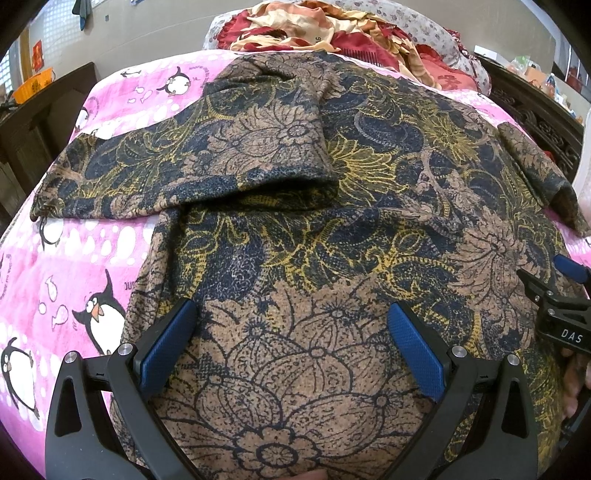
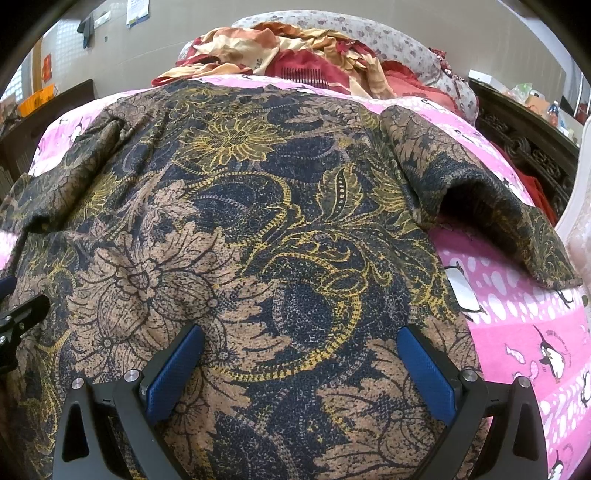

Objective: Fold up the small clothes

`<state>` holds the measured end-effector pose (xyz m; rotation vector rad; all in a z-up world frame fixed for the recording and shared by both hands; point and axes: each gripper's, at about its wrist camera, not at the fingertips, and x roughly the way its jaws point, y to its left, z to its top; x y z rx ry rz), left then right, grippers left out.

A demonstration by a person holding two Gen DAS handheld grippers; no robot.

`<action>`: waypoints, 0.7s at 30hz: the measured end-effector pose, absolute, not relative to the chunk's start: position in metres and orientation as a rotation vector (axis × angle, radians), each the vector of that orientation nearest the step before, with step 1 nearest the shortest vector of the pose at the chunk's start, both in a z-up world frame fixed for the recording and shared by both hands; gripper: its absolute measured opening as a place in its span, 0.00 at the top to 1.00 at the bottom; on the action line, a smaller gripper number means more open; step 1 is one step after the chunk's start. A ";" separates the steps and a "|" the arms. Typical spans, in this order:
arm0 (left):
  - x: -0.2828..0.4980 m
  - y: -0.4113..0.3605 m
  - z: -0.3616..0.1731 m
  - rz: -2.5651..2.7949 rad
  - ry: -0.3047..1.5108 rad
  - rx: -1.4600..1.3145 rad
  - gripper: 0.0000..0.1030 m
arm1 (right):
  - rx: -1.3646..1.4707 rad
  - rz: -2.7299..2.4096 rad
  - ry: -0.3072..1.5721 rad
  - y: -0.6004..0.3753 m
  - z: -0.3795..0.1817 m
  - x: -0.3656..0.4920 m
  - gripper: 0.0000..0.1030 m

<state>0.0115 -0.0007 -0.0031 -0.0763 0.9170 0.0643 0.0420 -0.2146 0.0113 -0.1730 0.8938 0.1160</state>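
A brown, navy and yellow floral top (image 1: pixel 314 229) lies spread on a pink penguin blanket (image 1: pixel 74 266). Its left sleeve (image 1: pixel 236 147) is folded in across the body; its right sleeve (image 2: pixel 480 192) lies out to the right. My left gripper (image 1: pixel 291 314) is open, jaws wide, over the lower hem area with nothing between the blue pads (image 1: pixel 166 347). My right gripper (image 2: pixel 301 339) is open over the garment's lower right part, also empty. It also shows at the right edge of the left wrist view (image 1: pixel 554 288).
A pile of red and cream bedding (image 1: pixel 332 33) and a flowered pillow (image 2: pixel 369 33) lie at the far end of the bed. A dark carved wooden frame (image 2: pixel 528 147) runs along the right. Dark furniture (image 1: pixel 33 122) stands at the left.
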 end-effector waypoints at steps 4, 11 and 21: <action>0.011 -0.001 -0.003 0.064 0.917 -0.077 0.00 | -0.174 0.114 0.896 -0.214 0.011 0.043 0.00; 0.010 0.001 -0.002 0.056 0.909 -0.089 0.00 | -0.177 0.113 0.895 -0.214 0.011 0.042 0.00; 0.007 0.001 -0.001 0.057 0.905 -0.087 0.00 | -0.175 0.115 0.898 -0.214 0.011 0.042 0.00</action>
